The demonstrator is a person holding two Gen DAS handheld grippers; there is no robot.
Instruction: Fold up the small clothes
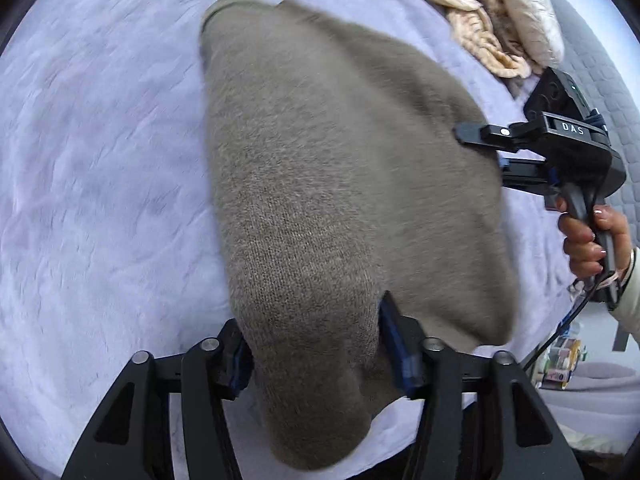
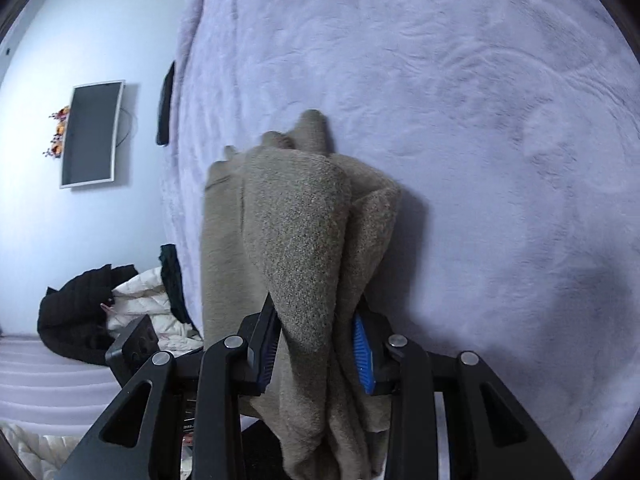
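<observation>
The right gripper (image 2: 316, 344) has its jaws clenched on a bunched edge of a grey-brown knitted sweater (image 2: 296, 232); cloth fills the gap between the blue pads and hangs below them. Pinching the gathered layers together likely lets one edge be carried as a single piece.

The left gripper (image 1: 316, 344) has the sweater's other end between its jaws. The right-hand pad touches the knit, but the left-hand pad is partly hidden by cloth, so it cannot be told whether this side grips or has let go.

Between the two grippers, the sweater (image 1: 344, 168) spreads over a pale lilac plush bed cover (image 1: 100, 160), part lying on it and part lifted. Holding two ends apart probably keeps the cloth taut for a neat fold.

In the left wrist view, a hand (image 1: 588, 240) grasps the right gripper's handle. Beyond it, a cream knitted garment (image 1: 472, 8) lies crumpled near the bed's far edge, well apart from the sweater.
</observation>
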